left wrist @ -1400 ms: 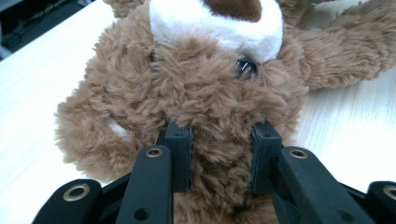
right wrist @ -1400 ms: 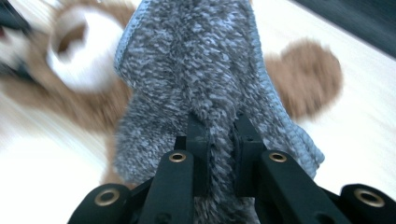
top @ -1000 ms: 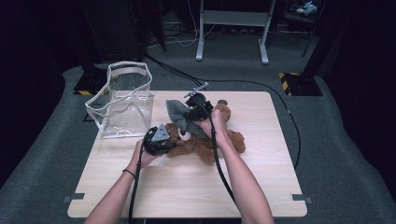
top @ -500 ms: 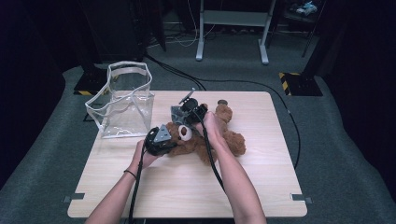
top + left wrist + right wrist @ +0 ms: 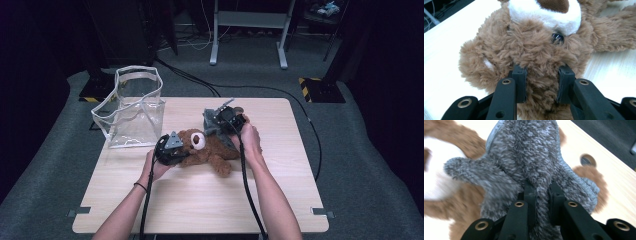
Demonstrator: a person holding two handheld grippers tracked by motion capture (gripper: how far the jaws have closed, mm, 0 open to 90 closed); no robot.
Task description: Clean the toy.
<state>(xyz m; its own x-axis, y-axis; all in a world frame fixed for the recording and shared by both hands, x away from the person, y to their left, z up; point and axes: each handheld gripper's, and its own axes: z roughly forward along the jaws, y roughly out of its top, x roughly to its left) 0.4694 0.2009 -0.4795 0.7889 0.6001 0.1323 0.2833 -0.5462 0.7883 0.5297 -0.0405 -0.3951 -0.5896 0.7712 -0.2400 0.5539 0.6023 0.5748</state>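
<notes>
A brown teddy bear (image 5: 207, 152) with a white muzzle lies on its back in the middle of the wooden table (image 5: 200, 210). My left gripper (image 5: 176, 151) is shut on the fur of its head; in the left gripper view the pads (image 5: 520, 83) sink into the bear's head (image 5: 536, 42) below one black eye. My right gripper (image 5: 223, 124) hangs over the bear's body, shut on a fold of a grey fuzzy cloth (image 5: 211, 125). In the right gripper view the grey cloth (image 5: 524, 157) bunches between the pads (image 5: 531, 202) and hides most of the bear.
A clear plastic bag (image 5: 132, 107) with white trim stands open at the table's back left corner. A black cable (image 5: 280, 95) runs over the carpet behind the table. Bare tabletop lies in front of the bear and to its right.
The right hand swung left over the bear's head, then came back right and a little down, carrying the grey cloth. The left gripper kept its grip and stayed in place.
</notes>
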